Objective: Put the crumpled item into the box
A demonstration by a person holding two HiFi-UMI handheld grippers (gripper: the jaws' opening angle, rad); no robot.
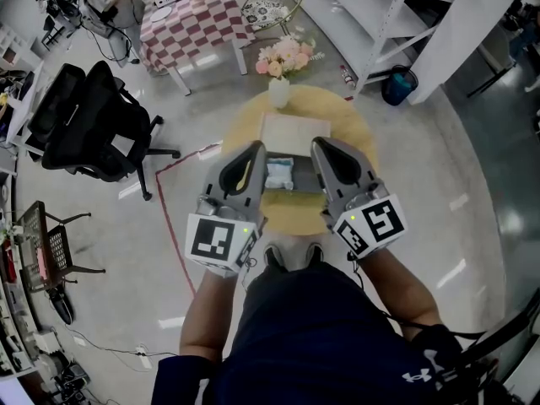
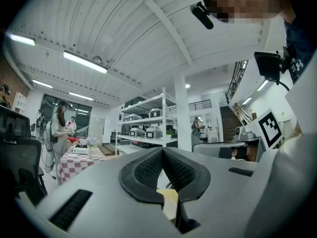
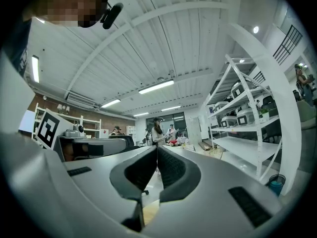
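Left hand-held gripper [image 1: 256, 150] and right hand-held gripper [image 1: 319, 147] both closed tight, nothing held, flanking box [image 1: 295, 132] on round surface [image 1: 243, 118], crumpled item [image 1: 279, 172] seen at box's near edge, inside or outside unclear

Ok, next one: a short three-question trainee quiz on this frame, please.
1. True or false: the left gripper and the right gripper each hold something.
2. What stands at the round table's far edge? A) vase of flowers B) laptop C) kettle
3. In the head view, what shows between the two grippers?
Key: 1 false, both shut and empty; 2 A; 3 the crumpled item.
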